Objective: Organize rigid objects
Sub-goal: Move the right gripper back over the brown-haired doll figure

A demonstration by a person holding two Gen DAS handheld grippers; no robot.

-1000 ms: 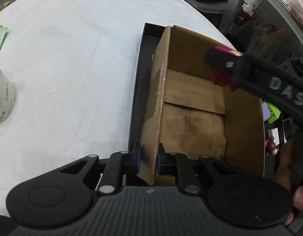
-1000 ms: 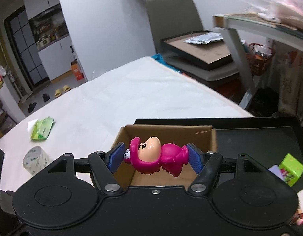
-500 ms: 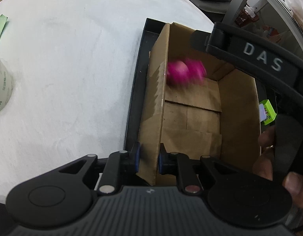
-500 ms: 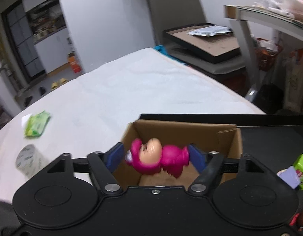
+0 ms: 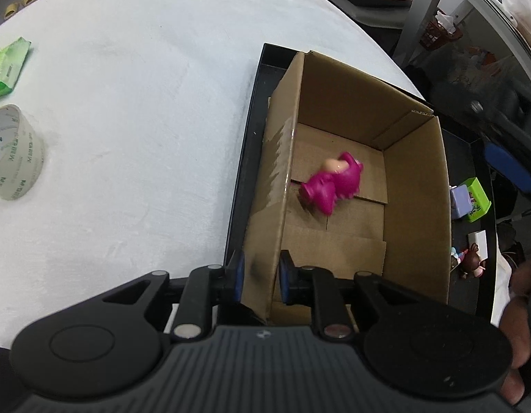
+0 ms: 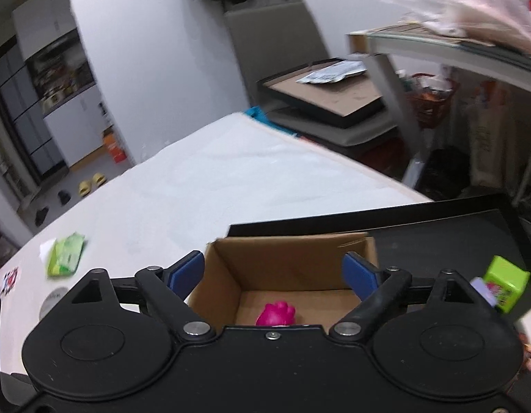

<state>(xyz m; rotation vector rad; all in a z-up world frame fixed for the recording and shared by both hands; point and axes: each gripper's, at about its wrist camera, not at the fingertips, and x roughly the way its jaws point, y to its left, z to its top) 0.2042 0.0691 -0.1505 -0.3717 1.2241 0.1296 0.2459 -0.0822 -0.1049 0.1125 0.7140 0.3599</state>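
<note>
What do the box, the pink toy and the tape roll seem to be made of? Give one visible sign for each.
Box: brown corrugated cardboard, matt; folded flaps and raw cut edges show.
Pink toy: probably hard moulded plastic, smooth with a slight sheen; blur leaves this open.
Tape roll: likely pale plastic film wound in a ring, printed lettering on its side.

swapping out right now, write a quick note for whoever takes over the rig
Left tongs: astride the near wall of the cardboard box, jaws opening, pads just off it.
Right tongs: above the box, empty, jaws opening.
Done: pink toy lies in the box.
Left: green box, small card and brown figurine sit on the black tray beside the box; tape roll and green packet lie on the white table.
</note>
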